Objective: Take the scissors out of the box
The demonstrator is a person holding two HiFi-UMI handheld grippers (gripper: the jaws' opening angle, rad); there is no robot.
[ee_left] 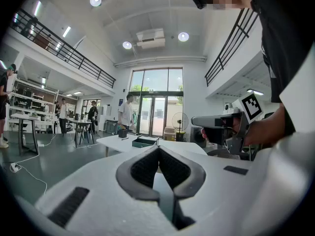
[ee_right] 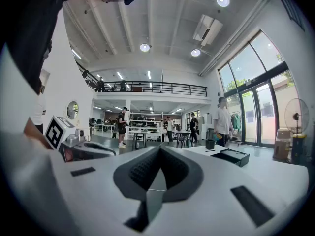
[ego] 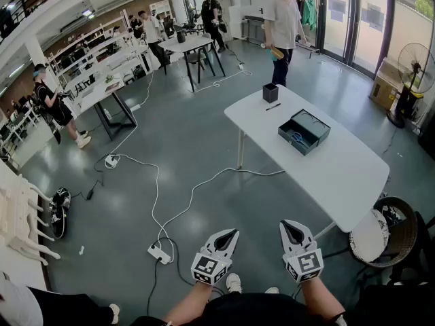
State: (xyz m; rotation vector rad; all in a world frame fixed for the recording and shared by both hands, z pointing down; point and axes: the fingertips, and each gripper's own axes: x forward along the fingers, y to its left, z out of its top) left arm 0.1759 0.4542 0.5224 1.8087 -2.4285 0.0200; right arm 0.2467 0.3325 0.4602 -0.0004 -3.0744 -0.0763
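A dark open box [ego: 303,131] lies on a white table [ego: 340,175] ahead of me, with blue-handled scissors [ego: 295,138] inside it. The same box [ee_left: 144,141] shows far off in the left gripper view, and the box [ee_right: 232,157] in the right gripper view too. My left gripper [ego: 231,233] and right gripper [ego: 288,225] are held side by side near my body, well short of the table. Both are shut with nothing between the jaws. The left gripper [ee_left: 158,147] points toward the table; the right gripper [ee_right: 160,148] does as well.
A small black cup [ego: 270,92] and a pen [ego: 273,106] sit at the table's far end. A person [ego: 282,26] stands beyond it. White cables and a power strip [ego: 160,252] lie on the floor to my left. A wicker chair [ego: 384,236] stands at the right.
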